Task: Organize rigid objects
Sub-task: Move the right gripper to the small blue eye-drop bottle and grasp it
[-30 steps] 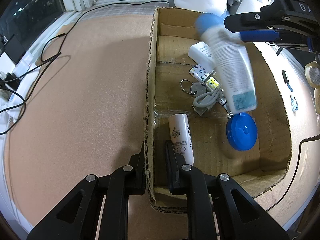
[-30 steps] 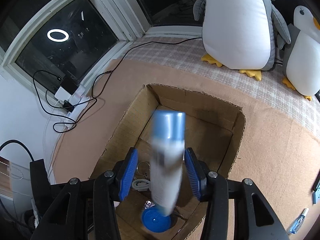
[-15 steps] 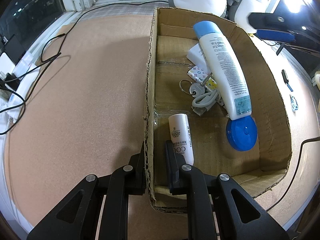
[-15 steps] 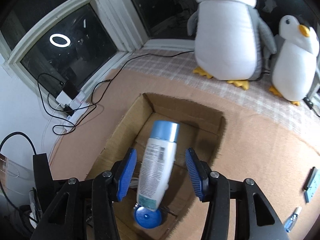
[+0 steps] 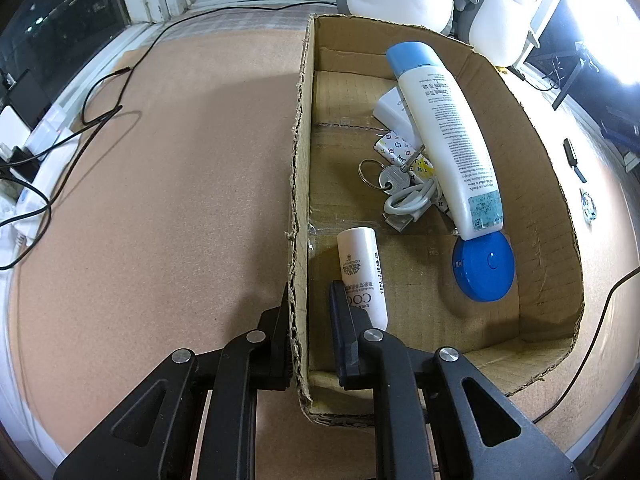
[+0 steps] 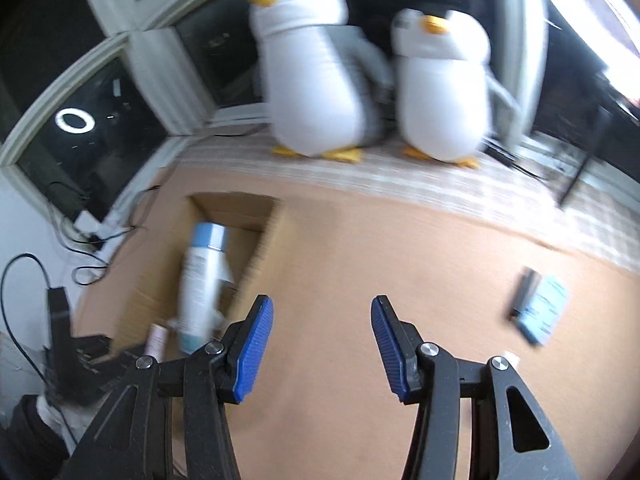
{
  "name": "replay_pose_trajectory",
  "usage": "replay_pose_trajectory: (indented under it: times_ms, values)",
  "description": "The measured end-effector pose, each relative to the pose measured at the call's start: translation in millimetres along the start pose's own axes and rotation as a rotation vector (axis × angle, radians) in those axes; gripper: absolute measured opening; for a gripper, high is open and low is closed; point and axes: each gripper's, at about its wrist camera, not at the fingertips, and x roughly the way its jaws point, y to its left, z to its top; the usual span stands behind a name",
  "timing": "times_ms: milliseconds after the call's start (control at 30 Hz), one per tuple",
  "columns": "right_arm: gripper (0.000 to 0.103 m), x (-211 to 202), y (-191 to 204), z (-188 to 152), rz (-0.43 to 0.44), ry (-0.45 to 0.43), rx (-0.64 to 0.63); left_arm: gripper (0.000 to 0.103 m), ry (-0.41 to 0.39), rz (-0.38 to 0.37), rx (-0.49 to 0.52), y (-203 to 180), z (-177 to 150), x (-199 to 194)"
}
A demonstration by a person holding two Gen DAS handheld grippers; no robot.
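Note:
A cardboard box point(image 5: 536, 184) lies open on the brown table. In it lie a tall white bottle with a light blue cap point(image 5: 448, 136), a round blue lid point(image 5: 484, 266), a small white tube point(image 5: 362, 276), keys on a ring point(image 5: 390, 178), a white cable point(image 5: 412, 202) and a white pack point(image 5: 394, 112). My left gripper point(image 5: 308, 320) is shut on the box's left wall point(image 5: 300, 184). My right gripper point(image 6: 322, 346) is open and empty above the bare table, to the right of the box point(image 6: 256, 256). The bottle point(image 6: 202, 280) shows blurred there.
Two plush penguins point(image 6: 320, 80) point(image 6: 442, 88) stand behind the box by the window. A blue card with a black bar point(image 6: 540, 308) lies on the table at the right. Black cables point(image 5: 100, 120) and a power strip point(image 5: 44, 152) lie at the far left. Small items point(image 5: 574, 158) lie right of the box.
My right gripper let go of the white bottle, which now lies in the box. The gripper then pulled back and swung right, away from the box. My left gripper has not moved.

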Motion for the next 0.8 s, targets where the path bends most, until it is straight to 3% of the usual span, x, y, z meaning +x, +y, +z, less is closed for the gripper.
replay_pose_trajectory:
  times_ms: [400,800]
  values:
    - [0.047,-6,-113,-45,-0.177,0.114,0.193,0.013,-0.001,0.0,-0.002,-1,0,0]
    - [0.047,21,-143,-64,-0.196,0.191,0.242,0.013,0.0,0.002,0.001,-1,0,0]
